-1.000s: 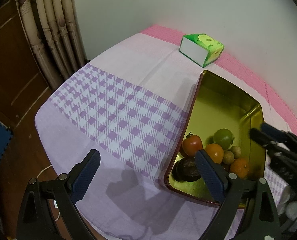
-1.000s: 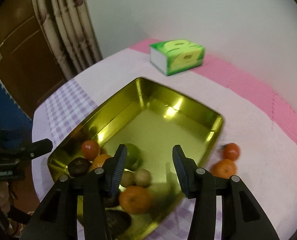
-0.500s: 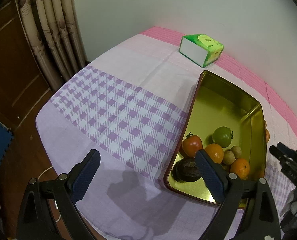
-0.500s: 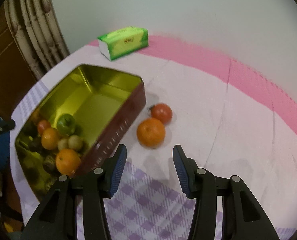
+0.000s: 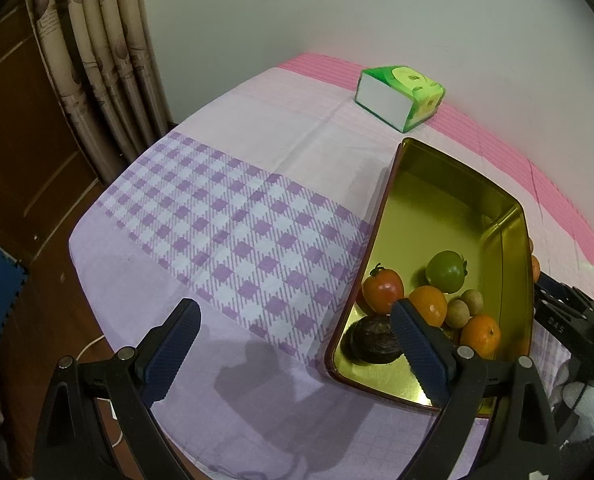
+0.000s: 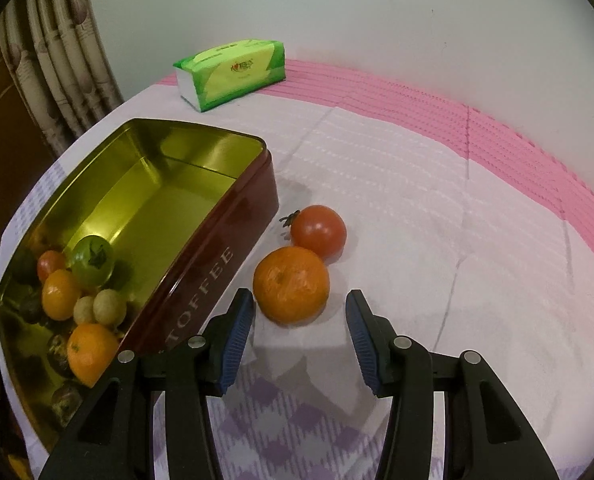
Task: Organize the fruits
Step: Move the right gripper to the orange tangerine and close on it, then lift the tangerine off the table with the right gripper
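My right gripper [image 6: 299,322] is wide open, empty, lined up just short of the orange [image 6: 291,284] on the cloth; a tomato [image 6: 318,231] touches it behind. My left gripper [image 5: 293,346] is open too, idle. The tin [image 6: 233,216] holds most fruit already (maybe nine pieces, dark ones hard to count). Two left. Tissue pack [image 6: 233,72] sits far back.
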